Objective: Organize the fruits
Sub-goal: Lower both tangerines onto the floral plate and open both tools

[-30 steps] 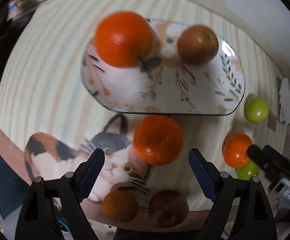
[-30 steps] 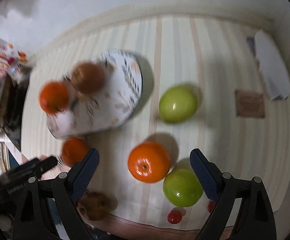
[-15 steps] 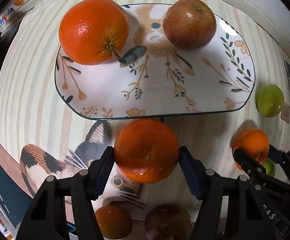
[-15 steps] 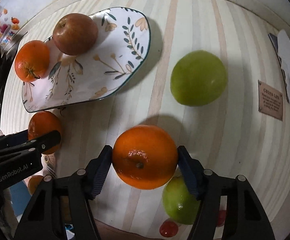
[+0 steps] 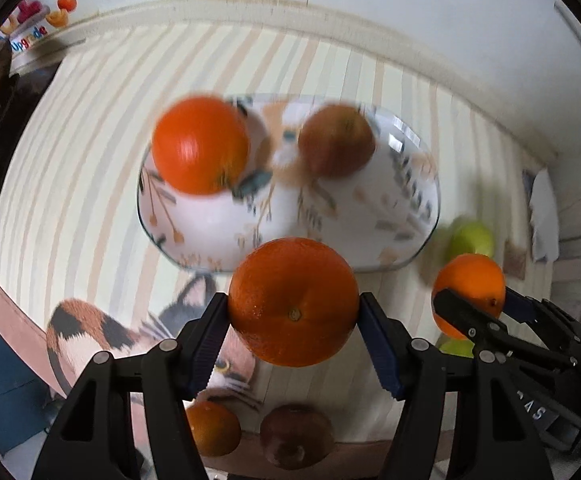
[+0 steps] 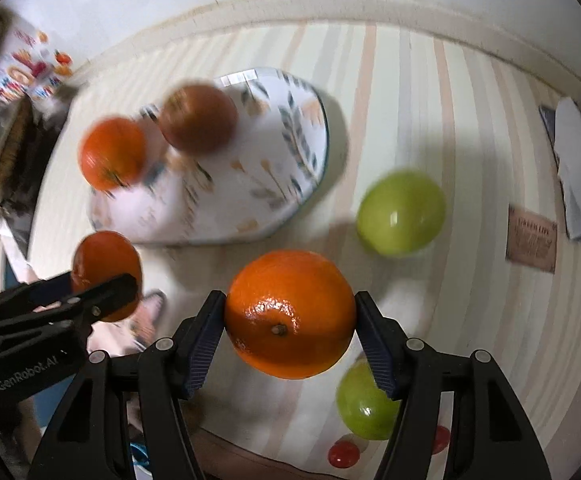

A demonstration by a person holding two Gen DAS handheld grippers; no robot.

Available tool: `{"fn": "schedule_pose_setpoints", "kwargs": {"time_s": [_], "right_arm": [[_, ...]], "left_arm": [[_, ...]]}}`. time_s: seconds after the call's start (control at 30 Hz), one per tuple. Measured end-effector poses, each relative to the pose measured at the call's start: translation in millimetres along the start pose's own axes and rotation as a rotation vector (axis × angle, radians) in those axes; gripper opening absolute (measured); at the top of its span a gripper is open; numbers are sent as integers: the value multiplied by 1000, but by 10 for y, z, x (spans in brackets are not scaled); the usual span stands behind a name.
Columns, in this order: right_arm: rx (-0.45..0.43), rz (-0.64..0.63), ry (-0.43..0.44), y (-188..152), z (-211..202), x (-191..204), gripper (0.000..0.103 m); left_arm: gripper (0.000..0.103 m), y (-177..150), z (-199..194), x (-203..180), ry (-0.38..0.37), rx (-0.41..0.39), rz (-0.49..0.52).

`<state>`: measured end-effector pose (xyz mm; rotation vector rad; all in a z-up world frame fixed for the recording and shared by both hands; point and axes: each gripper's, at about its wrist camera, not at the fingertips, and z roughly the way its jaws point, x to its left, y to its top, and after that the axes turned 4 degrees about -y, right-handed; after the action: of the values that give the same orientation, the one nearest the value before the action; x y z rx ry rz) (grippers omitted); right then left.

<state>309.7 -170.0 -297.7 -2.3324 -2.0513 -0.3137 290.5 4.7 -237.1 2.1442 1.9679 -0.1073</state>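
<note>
My left gripper (image 5: 293, 320) is shut on an orange (image 5: 293, 300) and holds it above the mat, just in front of the patterned plate (image 5: 370, 224). The plate carries an orange (image 5: 200, 144) and a brownish-red apple (image 5: 336, 140). My right gripper (image 6: 290, 324) is shut on a second orange (image 6: 290, 312), lifted above the mat. It also shows in the left wrist view (image 5: 470, 292), to the right of the plate. A green apple (image 6: 402, 212) lies right of the plate and another green apple (image 6: 364, 404) lies under the right finger.
An orange (image 5: 212, 426) and a dark red apple (image 5: 296, 434) lie near the mat's front edge below my left gripper. A white cloth (image 6: 578, 196) and a brown label (image 6: 530, 240) sit at the right. A printed box (image 6: 26, 68) stands at the back left.
Both grippers have lifted their oranges off the mat and pulled back. The plate and the fruits left on the mat look smaller and blurred now.
</note>
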Motion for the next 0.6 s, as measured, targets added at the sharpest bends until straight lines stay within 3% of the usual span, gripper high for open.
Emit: {"fn": "schedule_pose_setpoints", "kwargs": {"time_s": [0.27, 0.33, 0.6], "right_arm": [[-47, -85, 8, 613, -79, 79, 67], [-32, -126, 2, 825, 91, 160, 67], [34, -240, -35, 1087, 496, 294, 67]], "left_arm": [[63, 349, 139, 60, 53, 0, 3], [63, 387, 276, 67, 65, 21, 3], [63, 468, 593, 73, 76, 70, -22]]}}
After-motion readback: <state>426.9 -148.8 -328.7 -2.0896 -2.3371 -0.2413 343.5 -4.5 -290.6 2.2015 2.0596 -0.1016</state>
